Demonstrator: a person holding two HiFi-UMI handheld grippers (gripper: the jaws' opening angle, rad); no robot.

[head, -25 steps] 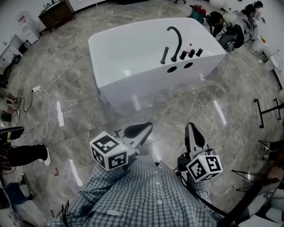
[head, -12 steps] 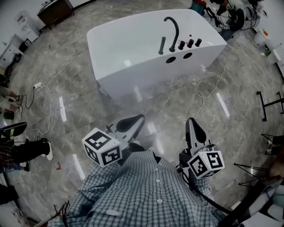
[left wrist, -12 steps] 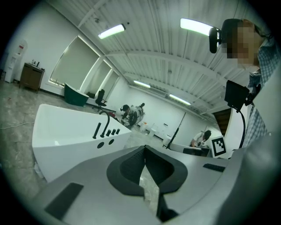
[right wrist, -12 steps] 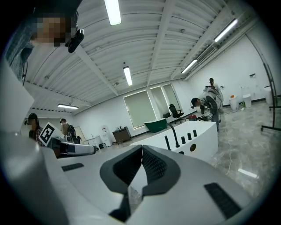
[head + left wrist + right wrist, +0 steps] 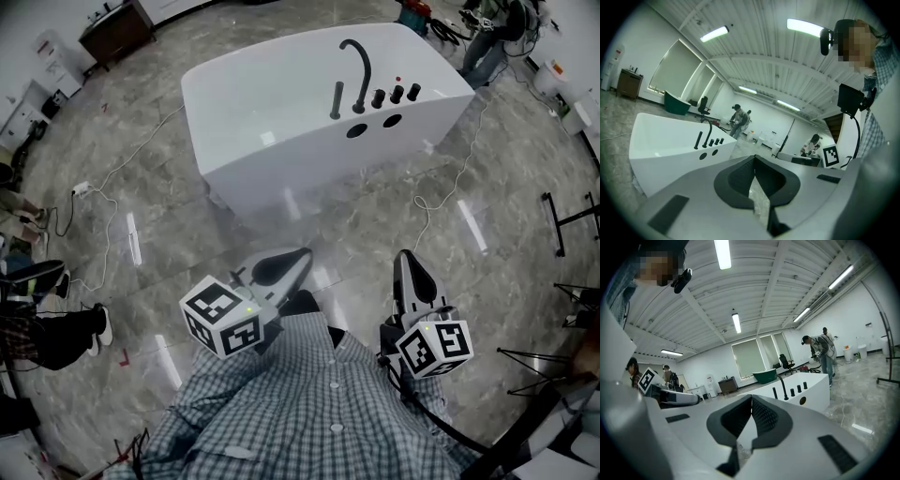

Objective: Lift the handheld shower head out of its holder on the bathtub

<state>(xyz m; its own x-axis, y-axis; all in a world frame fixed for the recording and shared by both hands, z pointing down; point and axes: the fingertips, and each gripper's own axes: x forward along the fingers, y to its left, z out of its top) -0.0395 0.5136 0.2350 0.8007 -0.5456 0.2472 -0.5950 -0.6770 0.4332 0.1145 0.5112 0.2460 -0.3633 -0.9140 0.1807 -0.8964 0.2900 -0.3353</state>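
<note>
Overhead, two level views of distant bathtub (image 5: 272,164)

Closed tool (image 5: 753,158), white bathtub (image 5: 661,140) well ahead

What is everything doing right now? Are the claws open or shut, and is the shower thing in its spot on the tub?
Left claw: shut, holding nothing.
Right claw: shut, holding nothing.
Shower head: standing upright in its holder on the tub's rim, not lifted yet.
Bathtub: standing on the floor, well apart from both claws.
</note>
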